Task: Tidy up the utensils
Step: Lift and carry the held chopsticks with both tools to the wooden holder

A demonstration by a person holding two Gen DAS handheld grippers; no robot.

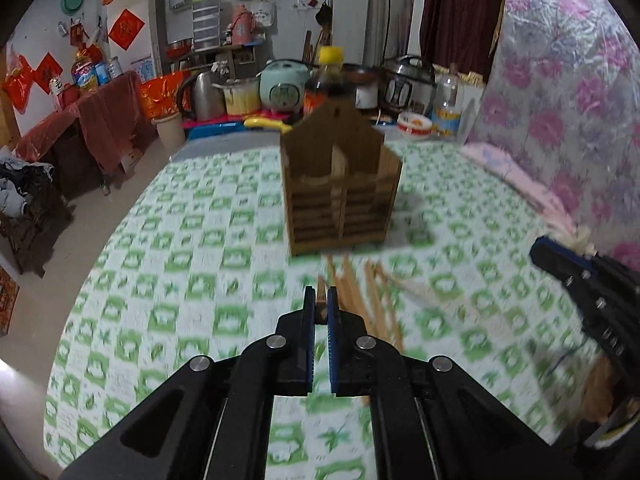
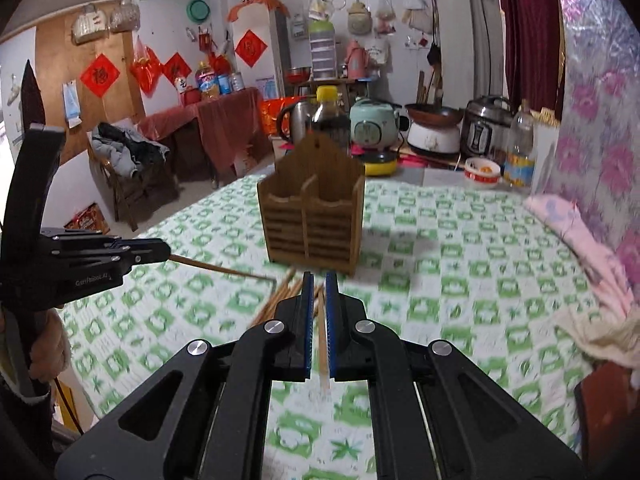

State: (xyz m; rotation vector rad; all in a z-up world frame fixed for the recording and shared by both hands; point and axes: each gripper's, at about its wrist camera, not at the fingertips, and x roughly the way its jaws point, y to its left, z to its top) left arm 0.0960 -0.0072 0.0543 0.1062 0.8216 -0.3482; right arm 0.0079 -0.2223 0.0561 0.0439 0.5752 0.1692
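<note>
A wooden two-compartment utensil holder (image 1: 340, 196) stands upright on the green-checked tablecloth; it also shows in the right wrist view (image 2: 314, 216). Several wooden chopsticks (image 1: 372, 300) lie loose on the cloth in front of it. My left gripper (image 1: 320, 304) is shut on a chopstick (image 1: 321, 300), just left of the pile; in the right wrist view that chopstick (image 2: 216, 267) sticks out of the left gripper (image 2: 160, 254) toward the pile. My right gripper (image 2: 319, 292) has its jaws nearly closed around a chopstick (image 2: 322, 344) above the pile (image 2: 280, 300). Both holder compartments look empty.
Behind the holder stand a dark sauce bottle (image 1: 330, 80), a kettle (image 1: 202, 94), rice cookers (image 1: 408, 80) and a clear bottle (image 1: 448, 108). A pink cloth (image 2: 580, 240) lies along the floral wall on the right. The table edge drops off at left.
</note>
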